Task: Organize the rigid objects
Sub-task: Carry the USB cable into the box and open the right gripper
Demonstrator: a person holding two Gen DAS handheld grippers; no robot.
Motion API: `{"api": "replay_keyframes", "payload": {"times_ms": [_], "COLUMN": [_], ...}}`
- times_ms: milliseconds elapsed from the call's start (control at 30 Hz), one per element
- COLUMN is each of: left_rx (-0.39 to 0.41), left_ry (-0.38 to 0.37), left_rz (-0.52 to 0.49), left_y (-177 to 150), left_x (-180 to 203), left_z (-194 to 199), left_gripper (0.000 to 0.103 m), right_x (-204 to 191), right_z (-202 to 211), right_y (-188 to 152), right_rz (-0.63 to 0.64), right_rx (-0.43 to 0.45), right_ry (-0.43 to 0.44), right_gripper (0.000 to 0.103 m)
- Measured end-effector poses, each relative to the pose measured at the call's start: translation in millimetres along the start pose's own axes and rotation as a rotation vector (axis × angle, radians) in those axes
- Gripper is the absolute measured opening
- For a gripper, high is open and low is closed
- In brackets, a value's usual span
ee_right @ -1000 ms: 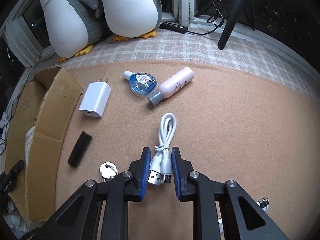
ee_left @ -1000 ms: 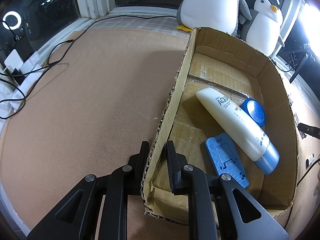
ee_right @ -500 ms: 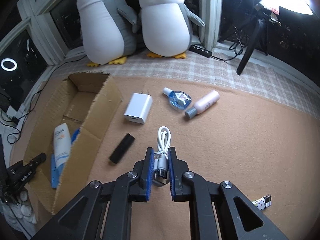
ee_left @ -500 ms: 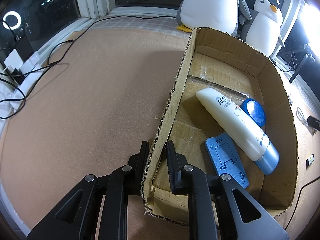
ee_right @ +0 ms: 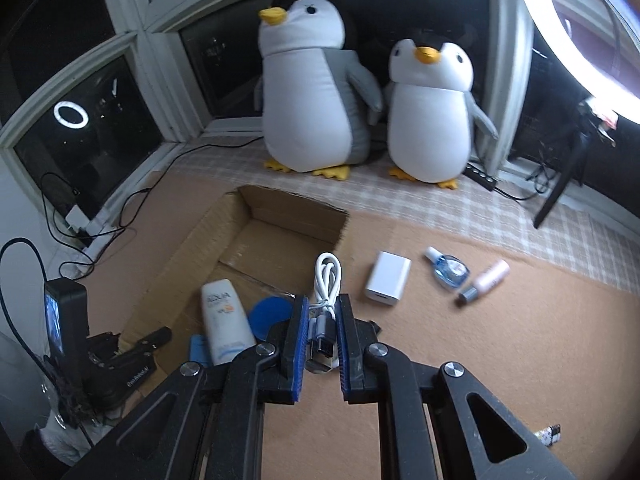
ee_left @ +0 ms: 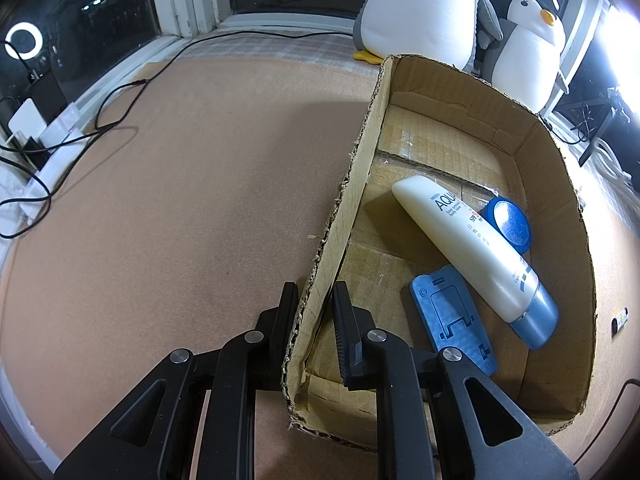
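My left gripper (ee_left: 314, 312) is shut on the left wall of the cardboard box (ee_left: 352, 200), one finger outside and one inside. In the box lie a white tube (ee_left: 468, 240), a blue round lid (ee_left: 510, 224) and a blue flat stand (ee_left: 452, 316). My right gripper (ee_right: 323, 320) is shut on a coiled white USB cable (ee_right: 327, 280) and holds it in the air near the box's right wall (ee_right: 280, 208). On the mat lie a white charger (ee_right: 387, 284), a small blue bottle (ee_right: 448, 270) and a pink bottle (ee_right: 486, 282).
Two plush penguins (ee_right: 316, 92) stand on the checked cloth behind the box. Black cables (ee_left: 72, 140) and a power strip lie at the left by the window. A tripod leg (ee_right: 556, 196) stands at the right. A small item (ee_right: 548, 434) lies at the mat's lower right.
My right gripper has closed on the white cable, lifted it off the mat and carried it left toward the box. The left gripper has kept hold of the box wall.
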State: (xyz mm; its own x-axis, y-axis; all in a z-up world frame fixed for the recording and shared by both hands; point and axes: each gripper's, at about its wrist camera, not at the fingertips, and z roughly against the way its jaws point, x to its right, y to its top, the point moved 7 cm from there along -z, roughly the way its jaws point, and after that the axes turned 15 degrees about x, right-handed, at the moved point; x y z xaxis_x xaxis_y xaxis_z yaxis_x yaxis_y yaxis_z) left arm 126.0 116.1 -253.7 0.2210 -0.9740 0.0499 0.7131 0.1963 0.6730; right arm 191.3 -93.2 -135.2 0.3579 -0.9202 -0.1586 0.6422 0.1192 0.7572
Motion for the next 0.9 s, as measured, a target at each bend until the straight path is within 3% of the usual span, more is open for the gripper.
{"api": "replay_keyframes", "payload": {"times_ms": [600, 667, 733, 900], "left_rx": [0.001, 0.001, 0.002, 0.002], "left_ry": [0.001, 0.003, 0.003, 0.003], "left_rz": [0.002, 0.001, 0.001, 0.001], "left_y": [0, 0, -1, 0], "left_x": [0, 1, 1, 1], "left_z": [0, 1, 1, 1], "left_gripper": [0.016, 0.016, 0.016, 0.016], "right_x": [-58, -62, -64, -68], "right_z": [-47, -46, -44, -38], "right_y": [-10, -10, -8, -3], "right_rz": [0.051, 0.063, 0.077, 0.104], "right_rx": [-0.054, -0.050, -0.033, -0.002], "right_ry": [0.079, 0.077, 0.065, 0.044], "right_gripper": [0.013, 0.022, 0.041, 0.047]}}
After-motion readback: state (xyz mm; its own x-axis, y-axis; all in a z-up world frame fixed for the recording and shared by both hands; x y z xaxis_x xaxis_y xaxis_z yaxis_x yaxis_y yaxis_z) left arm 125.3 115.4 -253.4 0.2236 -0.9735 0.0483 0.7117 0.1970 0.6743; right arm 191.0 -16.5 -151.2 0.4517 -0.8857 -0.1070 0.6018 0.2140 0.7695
